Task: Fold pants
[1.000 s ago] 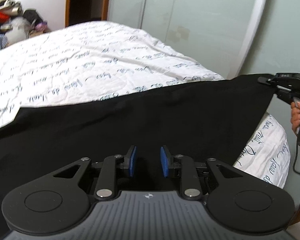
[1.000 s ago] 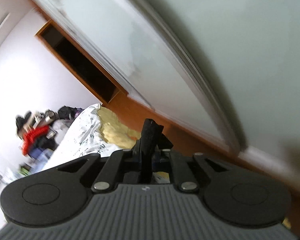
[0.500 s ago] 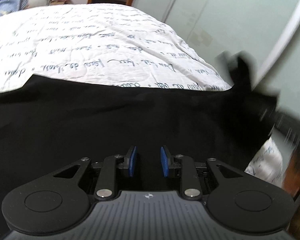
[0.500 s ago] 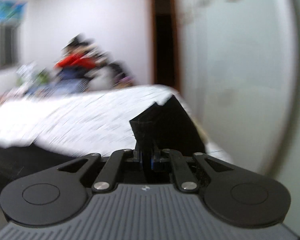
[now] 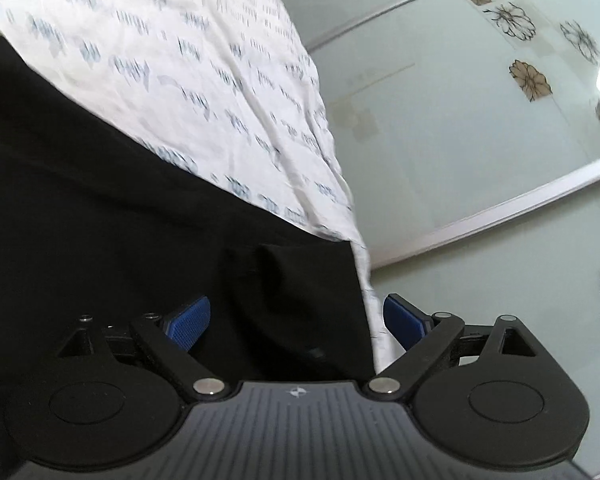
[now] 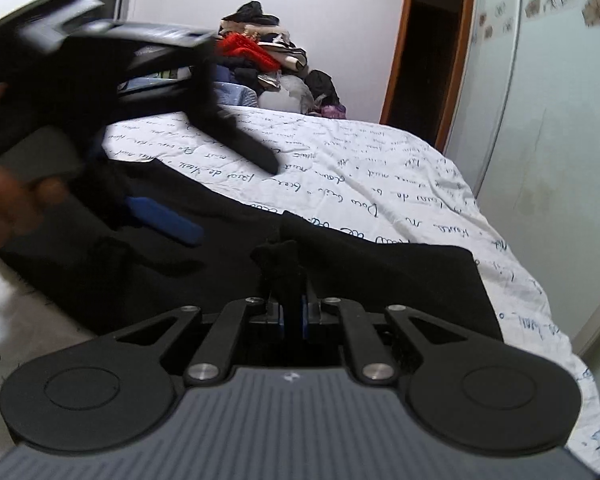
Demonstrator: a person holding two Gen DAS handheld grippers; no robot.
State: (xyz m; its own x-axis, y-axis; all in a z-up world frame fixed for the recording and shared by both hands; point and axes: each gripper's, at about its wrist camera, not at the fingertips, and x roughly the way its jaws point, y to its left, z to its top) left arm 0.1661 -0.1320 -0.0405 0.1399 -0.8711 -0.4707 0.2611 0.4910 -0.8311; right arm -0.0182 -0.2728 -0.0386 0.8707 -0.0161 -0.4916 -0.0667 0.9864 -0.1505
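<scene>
Black pants (image 5: 100,200) lie spread across the bed. My left gripper (image 5: 296,312) hangs just over their folded edge near the bed's side. Its jaws are opening and stand wide, with a rumpled fold of the black cloth between the blue pads (image 5: 188,320), which do not press on it. My right gripper (image 6: 290,312) is shut on a bunched corner of the pants (image 6: 380,272), held low over the garment. In the right wrist view the left gripper (image 6: 234,200) shows blurred at upper left, held by a hand (image 6: 4,200), fingers spread.
The white bedsheet (image 6: 360,160) with blue handwriting covers the bed (image 5: 204,60). A frosted wardrobe door (image 5: 480,140) with flower prints stands close along the bed's right side. A pile of clothes (image 6: 260,52) sits beyond the bed, beside a wooden doorway (image 6: 424,60).
The left jaws went from narrow to wide and the left view rolled. My right gripper swung from facing the wardrobe back over the bed, carrying the pants corner toward the left gripper.
</scene>
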